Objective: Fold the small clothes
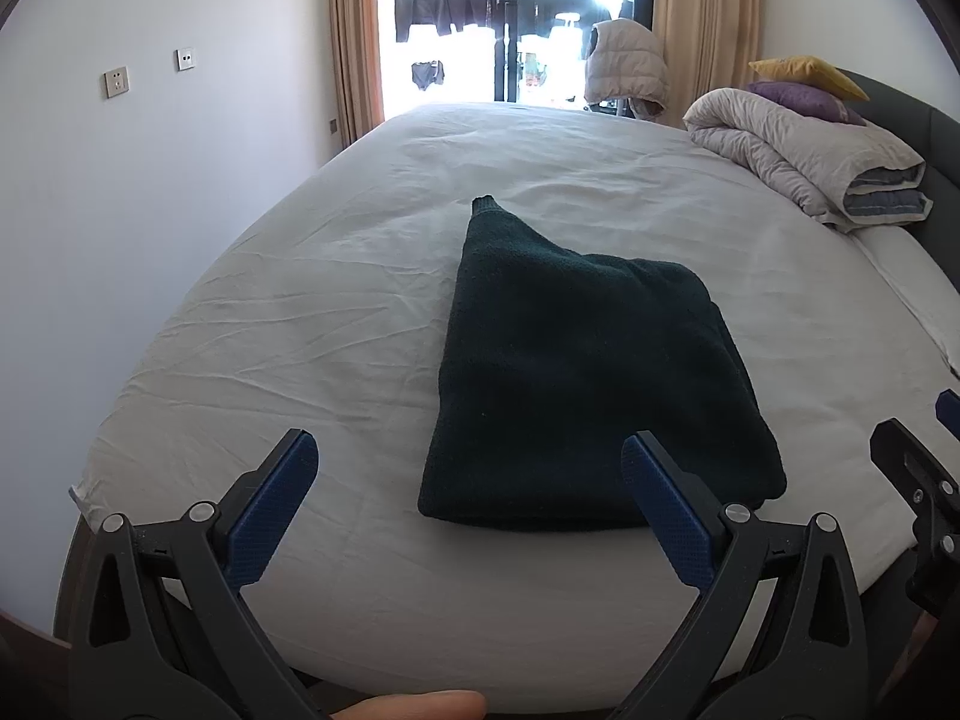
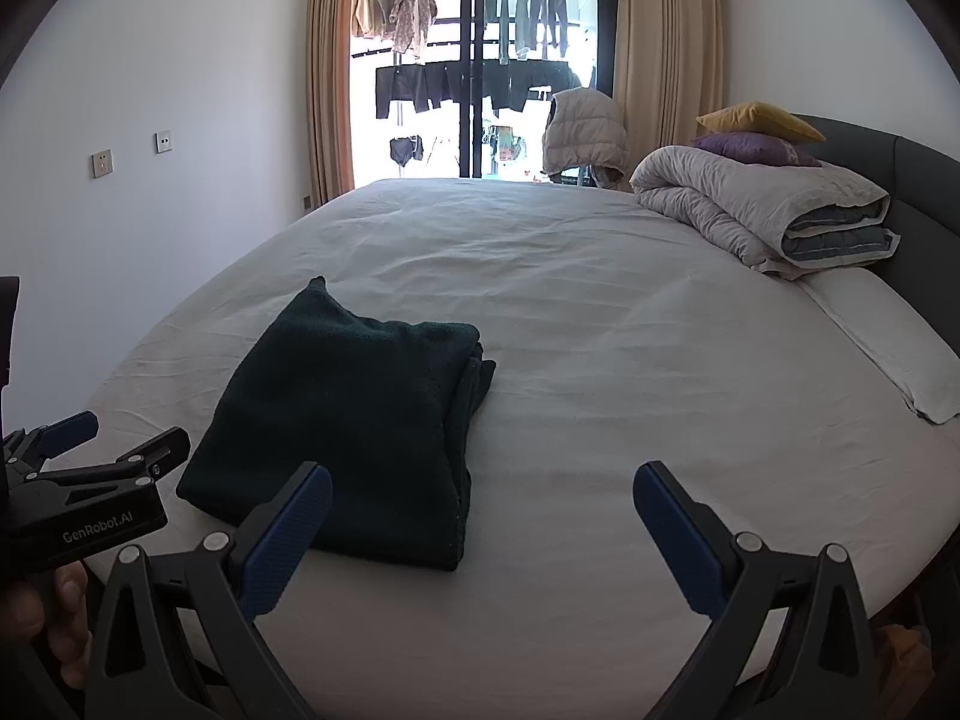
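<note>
Your left tool [image 1: 468, 462] stands at the lower edge of the left wrist view, jaws spread wide and holding nothing. The folded dark green garment [image 1: 594, 384] lies at frame centre on the white bed [image 1: 300, 300], just beyond the fingertips; one narrow end points toward the window [image 1: 510, 18]. Your right tool [image 2: 483, 492] is likewise spread and empty, with the garment [image 2: 354, 414] at lower left of its view. A rolled duvet [image 2: 762, 210] and two pillows [image 2: 756, 132] occupy the upper right.
</note>
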### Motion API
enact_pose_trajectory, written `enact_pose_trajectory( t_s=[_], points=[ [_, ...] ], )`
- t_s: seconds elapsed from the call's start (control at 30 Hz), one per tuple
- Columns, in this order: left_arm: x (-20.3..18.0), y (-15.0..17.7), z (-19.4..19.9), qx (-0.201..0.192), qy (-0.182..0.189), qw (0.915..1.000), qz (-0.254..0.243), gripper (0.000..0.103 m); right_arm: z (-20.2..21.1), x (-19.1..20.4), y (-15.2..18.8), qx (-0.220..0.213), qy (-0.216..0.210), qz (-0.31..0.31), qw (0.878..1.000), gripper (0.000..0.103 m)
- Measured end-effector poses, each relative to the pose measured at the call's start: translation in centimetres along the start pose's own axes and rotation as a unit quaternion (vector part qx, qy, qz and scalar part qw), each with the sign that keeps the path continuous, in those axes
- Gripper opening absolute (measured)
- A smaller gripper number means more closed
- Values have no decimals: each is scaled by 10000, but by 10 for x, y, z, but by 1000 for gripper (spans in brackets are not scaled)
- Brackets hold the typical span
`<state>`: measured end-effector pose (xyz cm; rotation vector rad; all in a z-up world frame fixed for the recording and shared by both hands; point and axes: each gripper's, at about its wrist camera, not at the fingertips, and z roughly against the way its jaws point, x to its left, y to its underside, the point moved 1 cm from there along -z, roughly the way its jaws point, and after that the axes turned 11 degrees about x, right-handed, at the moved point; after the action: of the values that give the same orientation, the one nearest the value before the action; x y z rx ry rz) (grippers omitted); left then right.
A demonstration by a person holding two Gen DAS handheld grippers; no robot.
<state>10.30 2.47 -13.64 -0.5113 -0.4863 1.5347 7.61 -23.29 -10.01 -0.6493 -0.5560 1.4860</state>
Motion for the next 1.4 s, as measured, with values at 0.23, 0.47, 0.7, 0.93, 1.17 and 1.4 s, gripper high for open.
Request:
enact_pose_trajectory(
  t_s=[0.23, 0.47, 0.7, 0.93, 1.17, 1.4],
  points=[
    [-1, 0, -2, 5, 5, 10000, -3, 103, -4, 0, 2, 22, -5, -19, 10000, 103],
    [0, 0, -2, 0, 8, 10000, 0, 103, -6, -1, 2, 32, -7, -22, 10000, 103],
    [0, 0, -2, 7, 10, 10000, 3, 103, -5, -1, 2, 39, -7, -22, 10000, 103],
    [-1, 0, -3, 7, 12, 10000, 2, 103, -7, -2, 4, 51, -13, -34, 10000, 103],
    [-1, 0, -3, 10, 14, 10000, 6, 103, -8, -2, 4, 57, -13, -37, 10000, 103],
    [-2, -1, -3, 15, 12, 10000, 5, 103, -7, -2, 4, 58, -18, -41, 10000, 103]
  ],
)
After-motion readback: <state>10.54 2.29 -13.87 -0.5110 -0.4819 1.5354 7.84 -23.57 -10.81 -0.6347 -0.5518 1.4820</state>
